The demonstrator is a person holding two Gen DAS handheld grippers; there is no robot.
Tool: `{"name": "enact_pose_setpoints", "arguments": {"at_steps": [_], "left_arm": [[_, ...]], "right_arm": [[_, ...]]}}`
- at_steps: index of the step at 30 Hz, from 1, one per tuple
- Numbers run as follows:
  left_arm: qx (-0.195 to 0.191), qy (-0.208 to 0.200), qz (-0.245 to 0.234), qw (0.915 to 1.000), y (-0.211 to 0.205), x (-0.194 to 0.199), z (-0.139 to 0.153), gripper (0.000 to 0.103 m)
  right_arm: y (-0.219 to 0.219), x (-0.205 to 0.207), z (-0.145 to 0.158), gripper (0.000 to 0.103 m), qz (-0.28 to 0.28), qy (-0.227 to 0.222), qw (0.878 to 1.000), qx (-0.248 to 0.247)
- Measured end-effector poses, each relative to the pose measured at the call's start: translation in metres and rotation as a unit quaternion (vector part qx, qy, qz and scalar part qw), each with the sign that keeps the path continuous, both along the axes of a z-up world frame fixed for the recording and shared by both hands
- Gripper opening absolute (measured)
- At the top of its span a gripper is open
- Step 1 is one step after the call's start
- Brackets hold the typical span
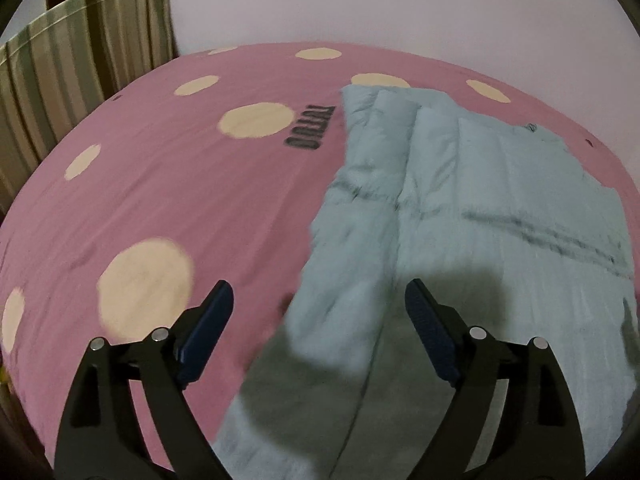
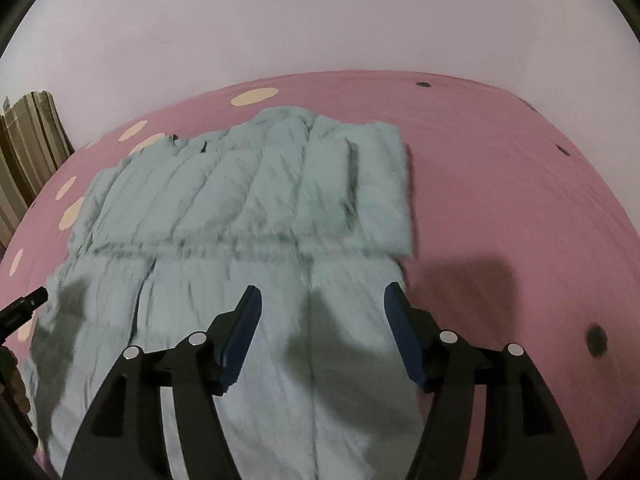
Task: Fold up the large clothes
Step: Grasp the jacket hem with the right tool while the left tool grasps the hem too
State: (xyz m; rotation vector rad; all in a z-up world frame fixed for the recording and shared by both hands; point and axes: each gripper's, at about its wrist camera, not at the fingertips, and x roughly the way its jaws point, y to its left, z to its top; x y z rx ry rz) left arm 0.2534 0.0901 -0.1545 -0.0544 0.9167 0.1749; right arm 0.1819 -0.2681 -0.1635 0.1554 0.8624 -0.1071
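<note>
A pale blue-grey quilted jacket [image 2: 248, 200] lies flat on a pink bed sheet [image 2: 500, 200] with cream dots. Both sleeves look folded in across the body. In the left wrist view the jacket [image 1: 460, 200] fills the right half. My left gripper [image 1: 319, 294] is open and empty, hovering over the jacket's near left edge. My right gripper [image 2: 322, 295] is open and empty, above the jacket's lower right part. The tip of the left gripper also shows at the left edge of the right wrist view [image 2: 24, 306].
A striped green-beige curtain [image 1: 80, 60] hangs at the far left beyond the bed. A plain pale wall [image 2: 320, 20] stands behind the bed. The sheet [image 1: 160, 184] carries a dark printed logo [image 1: 310, 128] beside the jacket.
</note>
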Motion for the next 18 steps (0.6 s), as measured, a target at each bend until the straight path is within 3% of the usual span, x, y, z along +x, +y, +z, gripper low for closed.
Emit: {"name": "enact_pose_setpoints", "arguments": {"at_steps": [4, 10, 18], "left_arm": [[-0.006, 0.004, 0.010, 0.9999, 0.019, -0.047, 0.001, 0.088], [-0.007, 0.008, 0.026, 0.9996, 0.037, -0.107, -0.001, 0.088], [-0.039, 0.027, 0.046, 0.9978, 0.057, -0.155, -0.017, 0.088]], "right_arm": [[-0.007, -0.044, 0.000, 0.064, -0.007, 0.001, 1.000, -0.017], [-0.024, -0.101, -0.011, 0.064, -0.021, 0.017, 1.000, 0.004], [-0.026, -0.149, -0.028, 0.064, -0.021, 0.032, 0.999, 0.029]]}}
